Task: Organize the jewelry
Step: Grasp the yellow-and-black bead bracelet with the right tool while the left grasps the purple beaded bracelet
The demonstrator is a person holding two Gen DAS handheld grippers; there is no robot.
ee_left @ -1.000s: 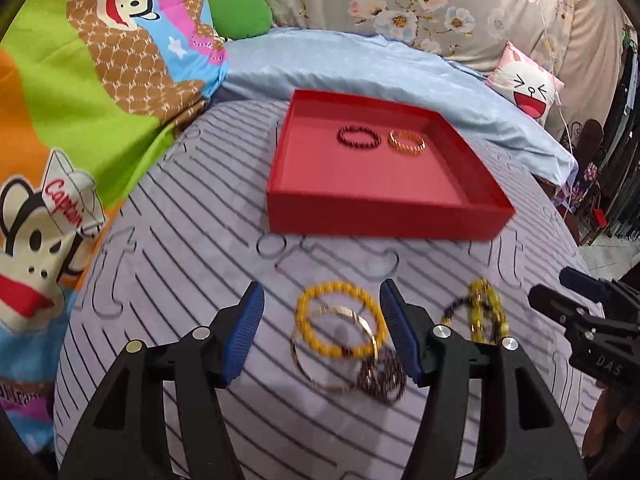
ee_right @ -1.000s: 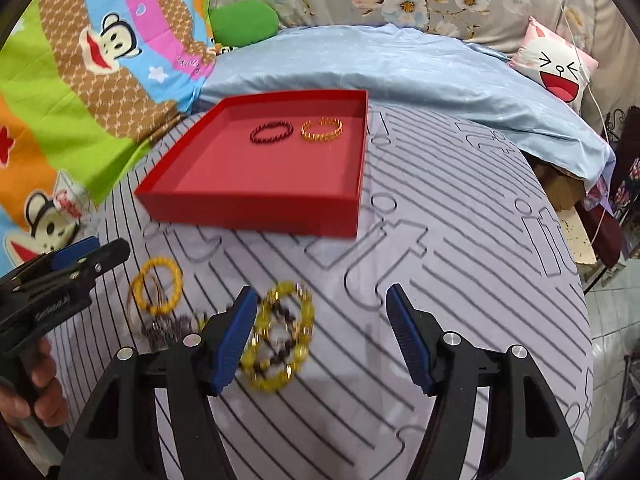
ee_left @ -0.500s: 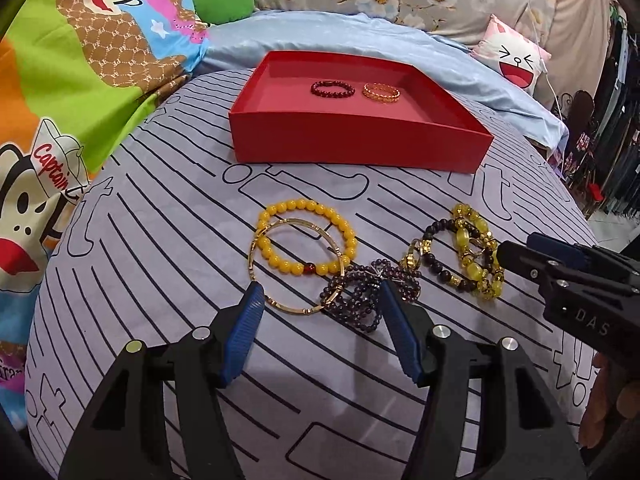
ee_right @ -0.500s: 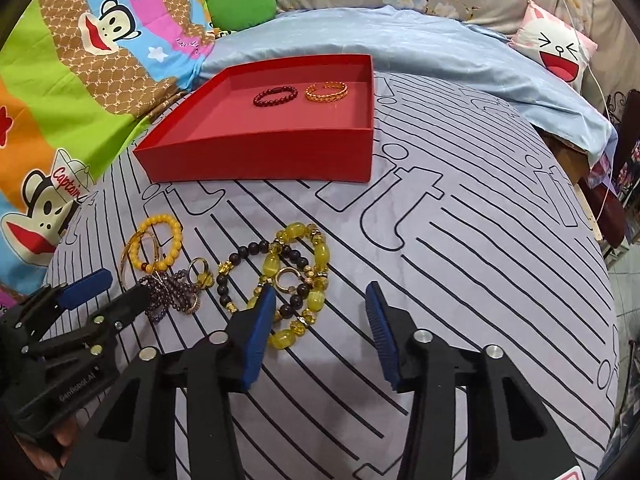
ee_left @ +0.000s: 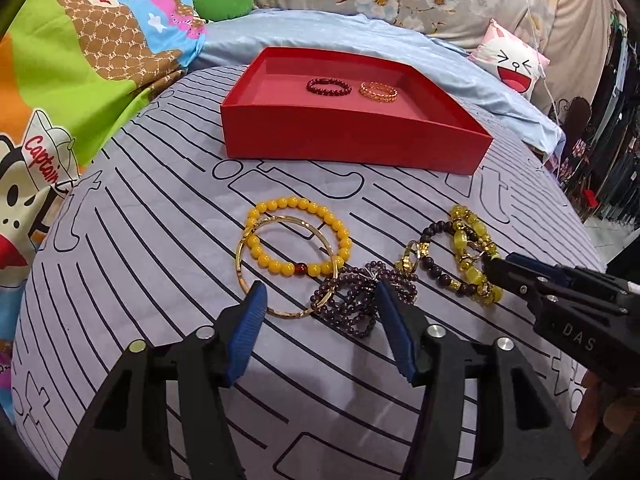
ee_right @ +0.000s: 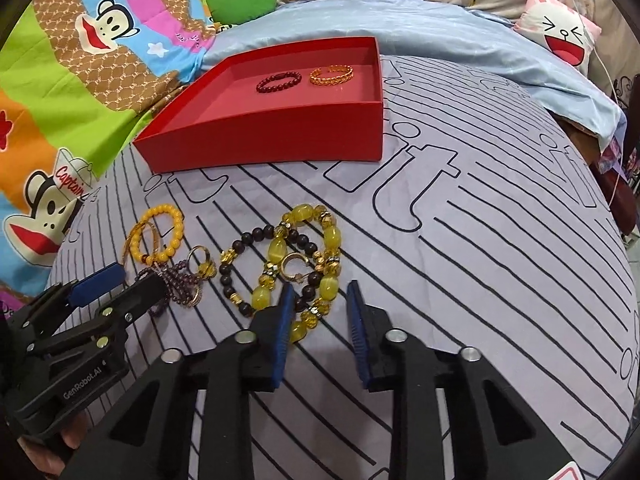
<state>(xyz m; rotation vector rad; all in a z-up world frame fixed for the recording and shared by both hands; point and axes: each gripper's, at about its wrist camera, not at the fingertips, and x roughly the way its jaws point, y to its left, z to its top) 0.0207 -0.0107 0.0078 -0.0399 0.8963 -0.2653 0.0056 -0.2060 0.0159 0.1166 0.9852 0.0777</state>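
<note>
Meanwhile both tongs, left (ee_left: 318,304) and right (ee_right: 318,300), gape empty (right narrower) over loose bracelets (ee_right: 296,256).

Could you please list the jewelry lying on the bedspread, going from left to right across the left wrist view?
Yellow bead bracelet → purple bead strand → dark bead bracelet → yellow stone bracelet.

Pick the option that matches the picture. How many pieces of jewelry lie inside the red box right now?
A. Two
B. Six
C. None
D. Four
A: inside the red box lie only a dark red bead bracelet and a gold bracelet, side by side near its far wall; the other jewelry sits outside on the striped cloth.
</note>
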